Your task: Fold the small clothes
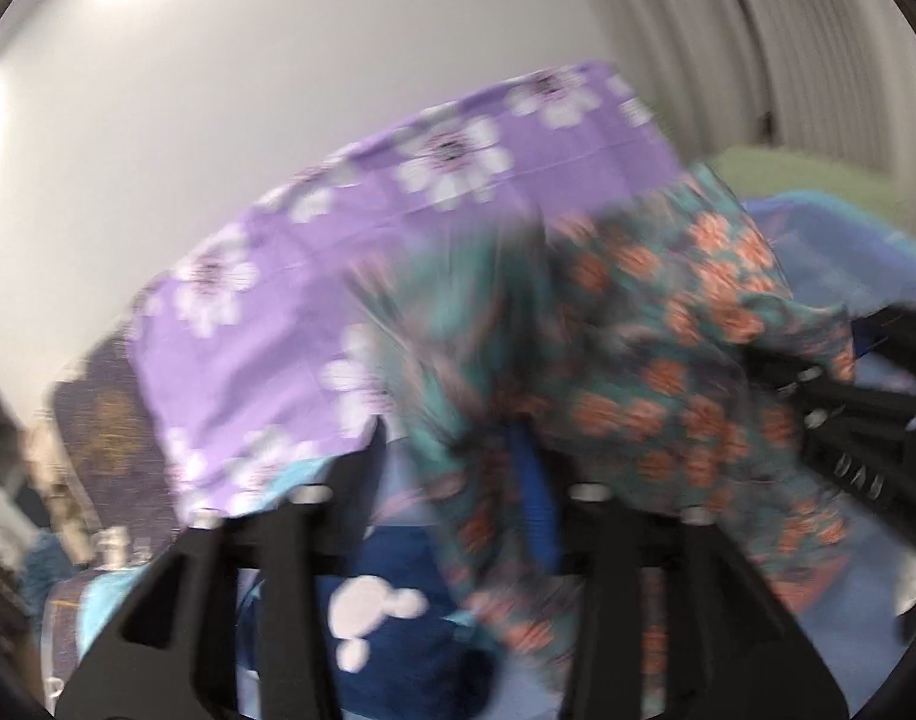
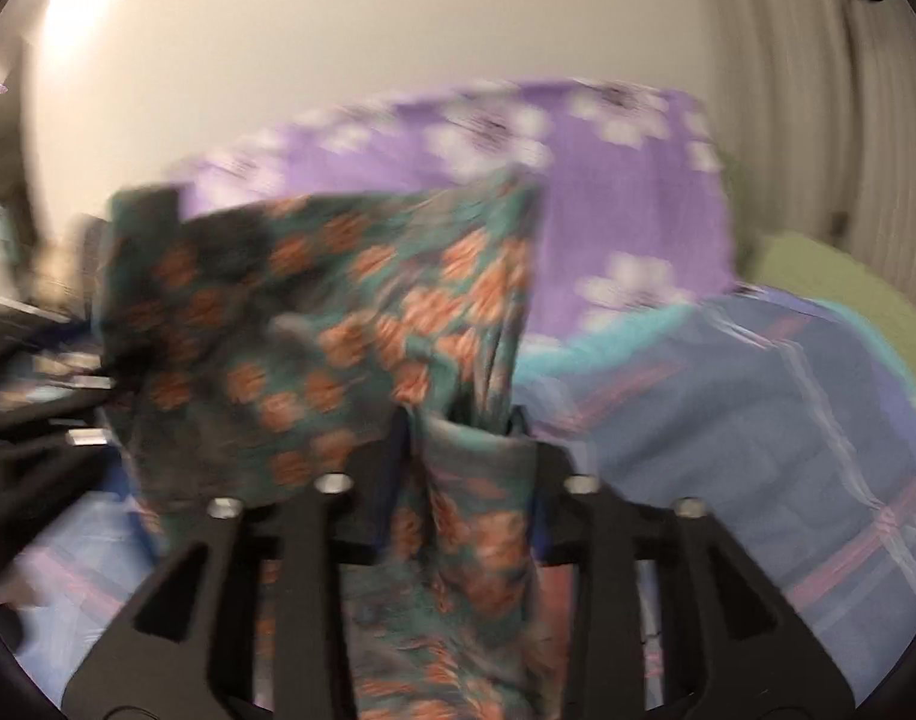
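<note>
A small teal garment with orange flowers (image 1: 655, 360) hangs in the air between both grippers, blurred by motion. My left gripper (image 1: 463, 456) has the cloth draped between and over its fingers, so its hold is unclear. My right gripper (image 2: 463, 420) is shut on a bunched edge of the same garment (image 2: 338, 324), which spreads up and to the left. The right gripper also shows at the right edge of the left wrist view (image 1: 865, 414), and the left gripper at the left edge of the right wrist view (image 2: 44, 396).
A purple pillow with white flowers (image 1: 398, 228) stands behind, also seen in the right wrist view (image 2: 625, 192). Below lies a blue plaid bedsheet (image 2: 757, 456). A navy cloth with white shapes (image 1: 392, 618) and a green pillow (image 2: 841, 288) lie nearby. A pale wall is behind.
</note>
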`<state>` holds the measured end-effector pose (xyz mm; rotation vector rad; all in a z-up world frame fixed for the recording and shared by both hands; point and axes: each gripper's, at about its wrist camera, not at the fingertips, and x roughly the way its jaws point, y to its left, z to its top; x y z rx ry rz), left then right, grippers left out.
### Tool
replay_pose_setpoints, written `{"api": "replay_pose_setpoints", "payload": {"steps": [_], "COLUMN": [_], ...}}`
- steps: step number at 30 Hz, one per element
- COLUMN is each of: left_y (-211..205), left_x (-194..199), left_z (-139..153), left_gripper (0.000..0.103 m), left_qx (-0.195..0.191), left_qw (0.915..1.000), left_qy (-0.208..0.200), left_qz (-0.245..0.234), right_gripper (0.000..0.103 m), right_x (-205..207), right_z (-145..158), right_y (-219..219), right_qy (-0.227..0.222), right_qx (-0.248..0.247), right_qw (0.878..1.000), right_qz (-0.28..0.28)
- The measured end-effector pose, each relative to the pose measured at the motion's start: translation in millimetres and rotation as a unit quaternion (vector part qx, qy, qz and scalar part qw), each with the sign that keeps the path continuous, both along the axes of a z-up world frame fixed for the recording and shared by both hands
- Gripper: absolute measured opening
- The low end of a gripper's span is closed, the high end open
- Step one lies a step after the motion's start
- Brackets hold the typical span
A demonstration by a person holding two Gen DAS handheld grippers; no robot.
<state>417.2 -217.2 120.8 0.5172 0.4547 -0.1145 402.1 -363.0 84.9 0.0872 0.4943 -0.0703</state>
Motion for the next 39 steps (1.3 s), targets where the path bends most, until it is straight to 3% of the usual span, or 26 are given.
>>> {"api": "replay_pose_setpoints", "payload": {"steps": [2,4,9,10,13,16,19,23,29,32,39], "left_y": [3.3,7.1,2.2,2.2,10.4,21.5,35.1,68.2,111.2,127.1,154.3], "left_x": [1.9,0.0,-10.7,-17.4,-38.4,-56.9,-80.8,-144.8,-241.4,-271.4,-338.6], "left_z": [-16.5,-41.4,-123.4,-142.6,-156.6,-152.8,-137.1,-106.3,-81.8,-78.4,-61.7], "left_gripper": [0.051,0.052,0.052,0.05,0.045,0.046,0.048,0.059,0.08,0.09,0.099], "left_qx": [0.003,-0.002,0.044,0.042,0.01,-0.01,-0.049,-0.138,-0.224,-0.243,-0.281], "left_qw": [0.9999,0.998,0.9846,0.983,0.9839,0.9817,0.98,0.976,0.9639,0.9612,0.9543], "left_qy": [0.01,0.049,0.149,0.158,0.155,0.163,0.171,0.135,0.088,0.074,0.033], "left_qz": [-0.009,-0.04,-0.079,-0.083,-0.088,-0.097,-0.088,-0.1,-0.114,-0.107,-0.096], "right_gripper": [0.044,0.044,0.043,0.043,0.044,0.045,0.045,0.052,0.062,0.067,0.07], "right_x": [6.2,3.9,-25.2,-34.7,-66.8,-99.2,-140.4,-205.0,-299.2,-331.7,-393.4], "right_z": [-23.1,-47.4,-103.3,-107.7,-119.2,-122.7,-116.8,-102.6,-91.9,-89.4,-81.6], "right_y": [-9.5,-19.7,-26.0,-20.7,-9.0,-5.4,-4.3,-2.3,6.1,13.1,30.2], "right_qy": [0.016,0.035,0.086,0.091,0.112,0.132,0.111,0.075,0.042,0.031,0.006], "right_qx": [-0.007,0.028,0.085,0.083,0.057,0.029,0.02,0.037,0.066,0.071,0.072], "right_qw": [0.999,0.999,0.992,0.992,0.991,0.99,0.992,0.994,0.994,0.994,0.995], "right_qz": [-0.029,-0.014,0.026,0.031,0.043,0.045,0.051,0.074,0.077,0.074,0.076]}}
